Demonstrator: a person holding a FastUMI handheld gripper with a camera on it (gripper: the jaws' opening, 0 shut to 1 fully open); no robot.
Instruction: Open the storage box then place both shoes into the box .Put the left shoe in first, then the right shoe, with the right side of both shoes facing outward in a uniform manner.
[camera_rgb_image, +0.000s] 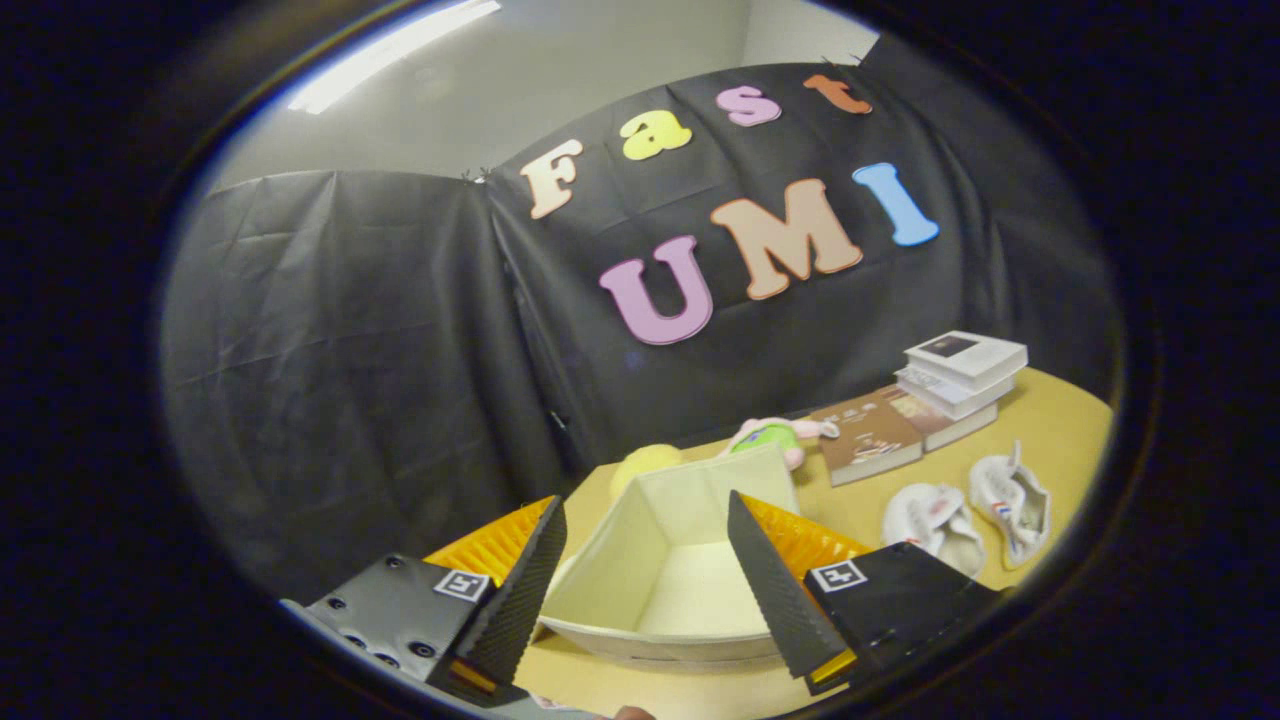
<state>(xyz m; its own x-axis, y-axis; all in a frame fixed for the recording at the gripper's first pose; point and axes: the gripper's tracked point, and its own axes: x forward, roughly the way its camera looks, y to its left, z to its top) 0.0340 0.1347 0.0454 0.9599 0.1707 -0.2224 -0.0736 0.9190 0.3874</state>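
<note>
A cream fabric storage box (612, 560) stands open on the tan table, just ahead of my fingers and seen between them; its inside looks bare. My gripper (645, 590) is open, its fingers spread on either side of the box's near part, holding nothing. Two white shoes lie on the table to the right of the box: one (935, 522) close to the right finger, the other (1012, 503) further right with red and blue marks on its side.
Beyond the shoes a stack of books (960, 375) rests on more books (875, 432) lying flat. A pink and green plush toy (775, 437) and a yellow soft object (645, 463) sit behind the box, against the black cloth wall.
</note>
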